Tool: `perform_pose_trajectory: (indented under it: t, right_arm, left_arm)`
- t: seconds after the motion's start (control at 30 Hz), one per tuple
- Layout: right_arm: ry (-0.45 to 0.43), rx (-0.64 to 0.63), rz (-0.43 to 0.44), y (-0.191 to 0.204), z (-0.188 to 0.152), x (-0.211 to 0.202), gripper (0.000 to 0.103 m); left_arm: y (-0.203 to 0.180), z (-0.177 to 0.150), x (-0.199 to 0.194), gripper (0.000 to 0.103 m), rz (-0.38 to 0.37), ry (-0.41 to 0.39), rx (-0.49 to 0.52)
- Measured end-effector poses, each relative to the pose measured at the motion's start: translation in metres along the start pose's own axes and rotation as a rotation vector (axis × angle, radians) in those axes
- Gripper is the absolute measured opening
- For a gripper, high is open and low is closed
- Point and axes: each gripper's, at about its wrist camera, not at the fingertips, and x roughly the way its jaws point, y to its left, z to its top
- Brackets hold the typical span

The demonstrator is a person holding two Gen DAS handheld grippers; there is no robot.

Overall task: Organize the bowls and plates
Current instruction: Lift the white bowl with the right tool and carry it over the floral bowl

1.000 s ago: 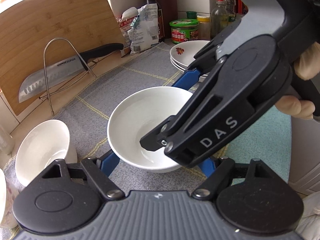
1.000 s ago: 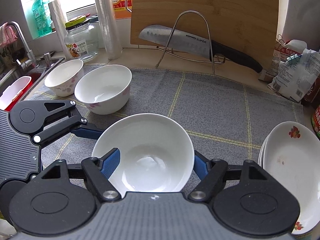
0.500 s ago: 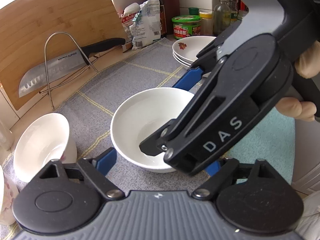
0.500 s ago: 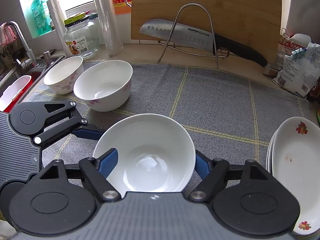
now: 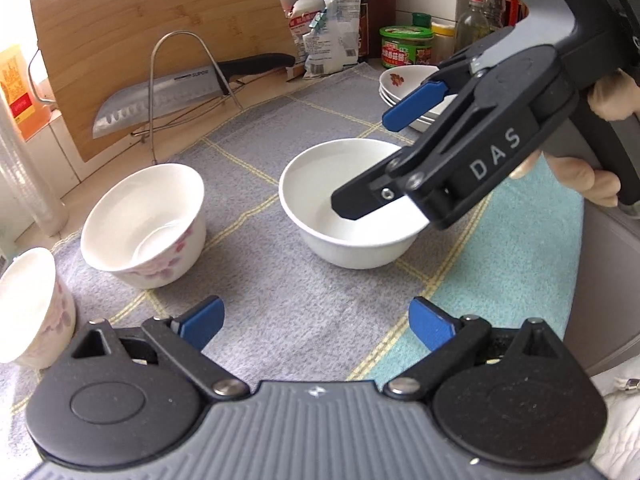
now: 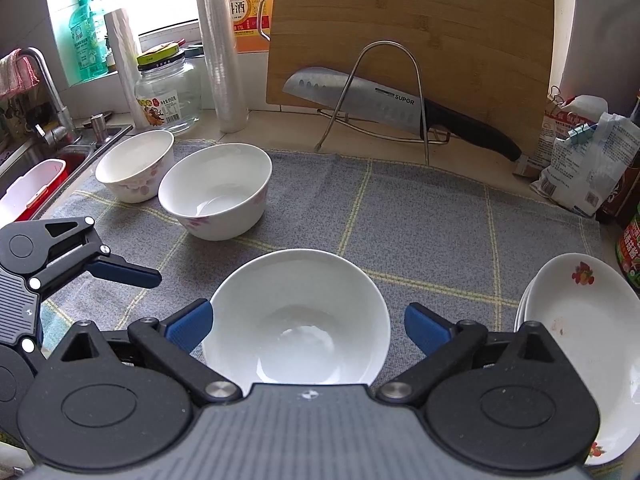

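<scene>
A plain white bowl [image 6: 296, 320] stands on the grey mat [image 6: 420, 216], between the blue pads of my right gripper [image 6: 307, 326]. Those jaws are opening, and the pads stand just off the bowl's sides. My left gripper [image 5: 316, 324] sits back from this bowl [image 5: 344, 208] with its jaws opening and nothing between them. In the left wrist view the right gripper [image 5: 364, 164] straddles the bowl from the right. Two floral bowls [image 6: 216, 192] [image 6: 134, 164] stand at the mat's left. A stack of plates [image 6: 580, 340] lies at the right.
A knife [image 6: 384, 100] rests on a wire rack before a leaning bamboo board [image 6: 420, 20]. A glass jar [image 6: 168, 96] and a sink [image 6: 36, 168] are at the left. Packets [image 6: 580, 152] and bottles [image 5: 352, 0] crowd the back right.
Both grippers' jaws spread off the plain bowl, which stays on the mat. My left gripper drew back from it, and the floral bowls came further into its view.
</scene>
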Motion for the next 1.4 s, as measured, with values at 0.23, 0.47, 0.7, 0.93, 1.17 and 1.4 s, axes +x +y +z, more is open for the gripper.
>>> perform_pose_trajectory:
  t: [0.23, 0.47, 0.7, 0.93, 1.17, 1.4]
  right_arm:
    - [-0.025, -0.04, 0.022, 0.013, 0.014, 0.0, 0.103]
    - [-0.031, -0.102, 0.039, 0.028, 0.039, 0.016, 0.103]
    - [-0.015, -0.155, 0.068, 0.038, 0.063, 0.038, 0.103]
    - [-0.007, -0.151, 0.104, 0.039, 0.081, 0.053, 0.103]
    - [0.012, -0.173, 0.125, 0.042, 0.094, 0.071, 0.102]
    - [0.046, -0.218, 0.134, 0.051, 0.105, 0.092, 0.101]
  left_arm:
    - [0.029, -0.012, -0.008, 0.098, 0.115, -0.004, -0.058]
    - [0.062, -0.022, 0.006, 0.098, 0.196, -0.019, -0.145]
    - [0.077, -0.022, 0.021, 0.098, 0.23, -0.018, -0.168]
    - [0.088, -0.022, 0.032, 0.098, 0.247, -0.012, -0.194]
    - [0.094, -0.018, 0.039, 0.098, 0.245, -0.018, -0.193]
    - [0.095, -0.008, 0.047, 0.098, 0.245, -0.03, -0.178]
